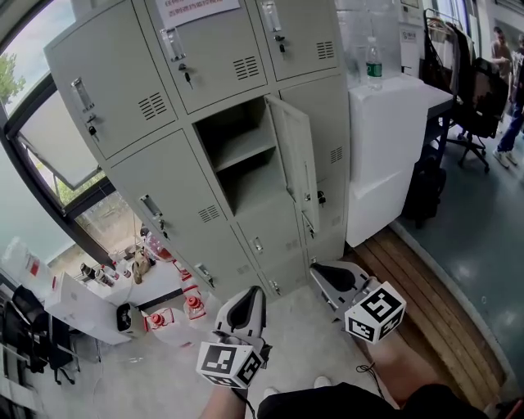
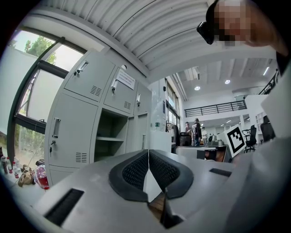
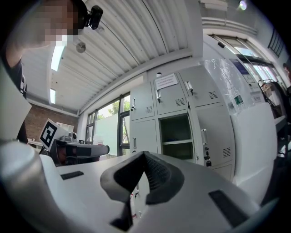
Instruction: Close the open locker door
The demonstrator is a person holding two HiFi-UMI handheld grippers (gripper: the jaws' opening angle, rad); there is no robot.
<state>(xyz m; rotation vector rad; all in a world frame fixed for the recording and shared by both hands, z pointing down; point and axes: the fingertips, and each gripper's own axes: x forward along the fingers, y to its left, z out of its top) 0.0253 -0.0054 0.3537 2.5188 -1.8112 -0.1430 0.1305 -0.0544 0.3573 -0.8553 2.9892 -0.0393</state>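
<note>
**Locker door open, both jaws closed and empty, clear of it**

The locker door (image 1: 293, 159) stands swung out from the right side of the open compartment (image 1: 237, 151), about edge-on to the head view. It is in the middle column of the grey locker bank (image 1: 123, 90), second row from the top. One shelf (image 1: 246, 147) sits inside the compartment; I can't make out anything on it. The other doors in view are shut, and there is a paper notice (image 1: 196, 10) on the door above.

The left gripper (image 1: 248, 304) is low in front of the bank, below and left of the door and well apart from it. In the left gripper view, its jaws (image 2: 148, 168) are closed tip to tip with nothing between them.
The right gripper (image 1: 332, 277) is just beside the left one, below the door and also well apart from it. In the right gripper view, its jaws (image 3: 144, 170) are closed and empty.
Neither gripper touches the lockers.

A white cabinet (image 1: 393, 155) butts against the right end of the bank, with a water bottle (image 1: 374, 64) on top. A window (image 1: 57, 155) is to the left, with small clutter and a white box (image 1: 86, 311) on the floor below it. People (image 1: 512, 90) stand far right.
</note>
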